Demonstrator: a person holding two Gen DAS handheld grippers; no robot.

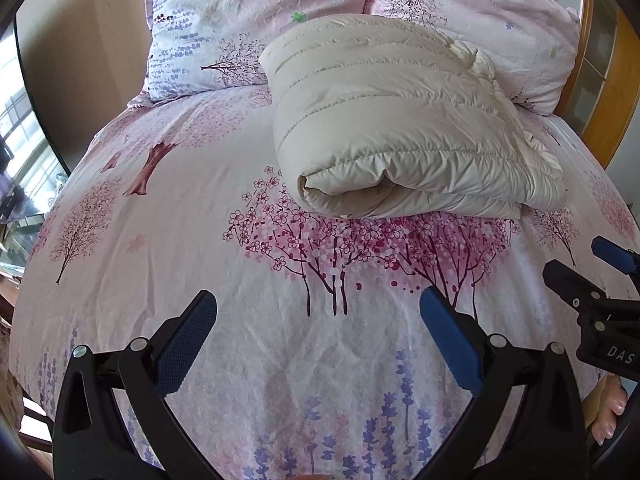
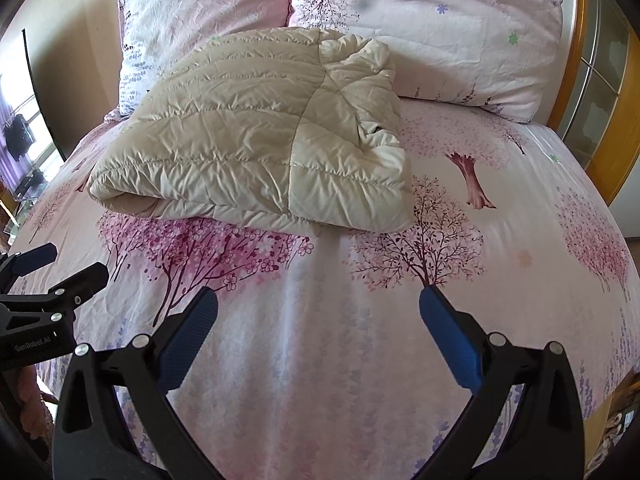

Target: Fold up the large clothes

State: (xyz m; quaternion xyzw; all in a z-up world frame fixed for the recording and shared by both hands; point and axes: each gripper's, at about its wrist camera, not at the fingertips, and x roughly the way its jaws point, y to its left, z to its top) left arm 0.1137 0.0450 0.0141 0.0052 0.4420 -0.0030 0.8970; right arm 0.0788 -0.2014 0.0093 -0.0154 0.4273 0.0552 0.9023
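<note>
resting folded on the bed (image 1: 180,240), the puffy jacket (image 1: 400,128) may spring open — left gripper (image 1: 318,308) and right gripper (image 2: 318,308) both spread, empty.

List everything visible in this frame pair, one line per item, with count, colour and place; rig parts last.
Puffer jacket: one, cream, quilted, folded into a bundle, lying on the bed in front of the pillows.
Pillows: two, pink-white floral print, side by side at the head of the bed.
Bed sheet: one, pale pink with tree and blossom print, covering the mattress.
Headboard: one, yellowish wood, at the right edge.
Left gripper: black with blue pads, open, above the sheet, short of the jacket.
Right gripper: same colours, open, above the sheet.
</note>
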